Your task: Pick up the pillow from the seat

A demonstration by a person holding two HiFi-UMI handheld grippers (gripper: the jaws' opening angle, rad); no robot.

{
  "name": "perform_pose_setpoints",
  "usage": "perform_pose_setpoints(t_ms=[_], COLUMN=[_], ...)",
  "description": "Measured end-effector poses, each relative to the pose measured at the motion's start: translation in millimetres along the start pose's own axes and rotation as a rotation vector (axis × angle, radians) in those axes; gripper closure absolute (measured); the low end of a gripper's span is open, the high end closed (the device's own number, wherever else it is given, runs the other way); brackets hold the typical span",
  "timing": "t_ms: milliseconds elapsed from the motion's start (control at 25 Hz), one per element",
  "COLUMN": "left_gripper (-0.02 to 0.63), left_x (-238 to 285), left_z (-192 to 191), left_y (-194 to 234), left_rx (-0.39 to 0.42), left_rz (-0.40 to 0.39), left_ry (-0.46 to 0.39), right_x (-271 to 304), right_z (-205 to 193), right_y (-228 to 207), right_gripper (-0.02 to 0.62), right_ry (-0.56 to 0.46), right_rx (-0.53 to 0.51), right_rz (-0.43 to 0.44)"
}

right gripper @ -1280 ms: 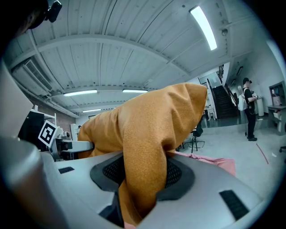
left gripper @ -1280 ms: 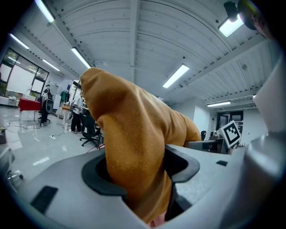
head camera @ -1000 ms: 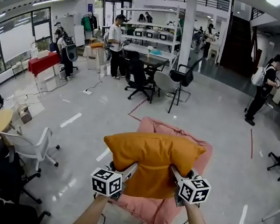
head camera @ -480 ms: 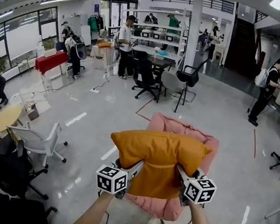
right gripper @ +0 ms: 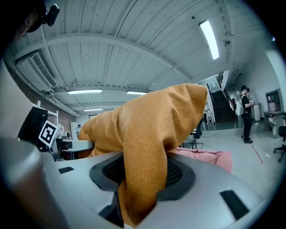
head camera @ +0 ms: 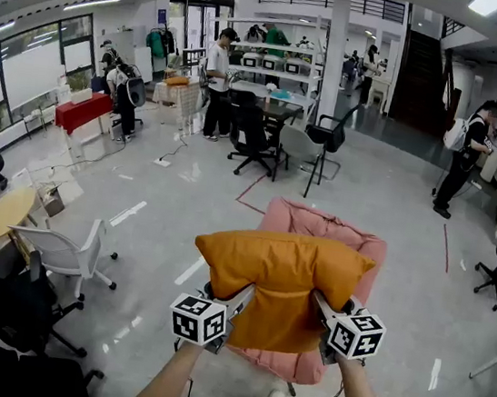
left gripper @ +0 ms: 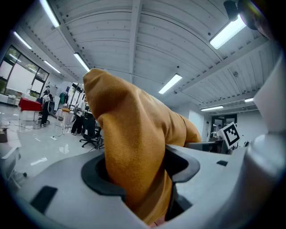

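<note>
Orange fabric fills both claws. The left claw (head camera: 236, 300) is pinched on a thick fold of the pillow (head camera: 278, 280), and the right claw (head camera: 318, 307) bites another fold; each gripper view shows cloth bunched tight between the pads, so neither claw is spread or empty.

In the head view the pillow lies at 12 o'clock from both claws, which point away from the person and nearly level. Its long axis runs 9 to 3, crosswise to them. The left claw has the near edge at about 7 o'clock of the pillow, the right at about 5 o'clock. Neither hand is nearer, and the hold looks even.

The pink seat (head camera: 318, 223) sits below and beyond. Its back shows past the pillow's far edge at 12 to 1 o'clock and its front pokes out at 6 o'clock. In the right gripper view the seat lies low at 3 o'clock, under the draped cloth, so the pillow seems to hang clear of it, though the underside is hidden. I judge the lift largely made. Any further move should keep both claws level, so the long axis stays flat.
</note>
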State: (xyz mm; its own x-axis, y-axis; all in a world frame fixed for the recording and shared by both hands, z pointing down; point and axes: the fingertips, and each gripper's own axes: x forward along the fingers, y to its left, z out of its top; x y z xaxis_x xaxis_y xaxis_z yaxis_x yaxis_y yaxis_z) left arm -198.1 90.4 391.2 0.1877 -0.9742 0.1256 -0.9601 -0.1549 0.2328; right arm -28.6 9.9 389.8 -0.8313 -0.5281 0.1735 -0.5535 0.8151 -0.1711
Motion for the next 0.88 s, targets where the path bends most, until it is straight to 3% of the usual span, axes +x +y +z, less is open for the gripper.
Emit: perform_pose_setpoints(t_ms=[880], left_gripper=[0.327], left_x=[11], left_z=[7], left_y=[-29], left_rx=[0.011], left_rz=[-0.008], left_ry=[-0.012], right_x=[-22], right_z=[8], right_y=[-21], right_gripper=[0.400], right_ry=[-0.022], right_rx=[0.001], right_rz=[-0.006])
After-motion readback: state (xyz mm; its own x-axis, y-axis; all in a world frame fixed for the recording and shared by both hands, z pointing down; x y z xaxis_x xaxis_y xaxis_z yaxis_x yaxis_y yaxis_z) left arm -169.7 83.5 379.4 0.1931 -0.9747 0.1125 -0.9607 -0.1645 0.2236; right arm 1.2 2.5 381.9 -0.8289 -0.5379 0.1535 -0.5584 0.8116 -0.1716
